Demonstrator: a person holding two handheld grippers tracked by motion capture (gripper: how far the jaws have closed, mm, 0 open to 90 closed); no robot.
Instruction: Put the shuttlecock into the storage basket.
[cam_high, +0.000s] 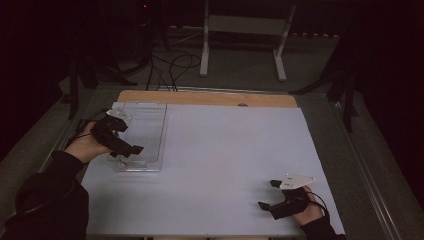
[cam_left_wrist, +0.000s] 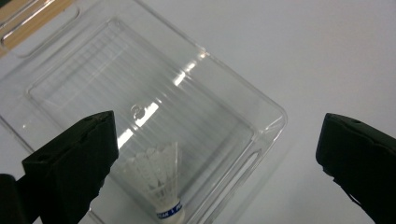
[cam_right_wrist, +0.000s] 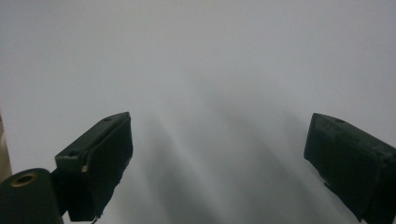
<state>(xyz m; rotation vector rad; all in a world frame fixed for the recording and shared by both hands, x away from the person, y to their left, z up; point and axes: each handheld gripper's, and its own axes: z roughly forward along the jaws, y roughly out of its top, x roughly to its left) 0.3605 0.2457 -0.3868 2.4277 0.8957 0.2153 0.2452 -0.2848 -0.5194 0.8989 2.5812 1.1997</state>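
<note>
At the left of the high view, the left tool (cam_high: 131, 150) hovers over the near end of a clear plastic tray (cam_high: 150, 125) that lies on the white tabletop (cam_high: 225, 160). Its jaws stand wide apart, released, with nothing between them. In the left gripper view a white shuttlecock (cam_left_wrist: 161, 179) sits inside the tray at the lower middle of the frame, close to the tray's near corner. Its cork base with a blue band points toward the bottom edge, and its feathers fan upward. It lies between the two jaws as seen from that camera, nearer the left one, but whether either jaw touches it I cannot tell. The right tool (cam_high: 267, 195) rests low at the lower right of the high view, well apart from the tray. In the right gripper view its jaws are also spread open over bare tabletop. The likely trouble from here lies in the grab. The shuttlecock is light and its feather skirt gives easily, so closing on the skirt rather than on the cork could crush or bend it. The tray wall is close beside the cork, so a jaw coming down could catch the rim and tip or slide the light tray across the smooth sheet. With the right tool so far off, nothing steadies the tray against that push.
</note>
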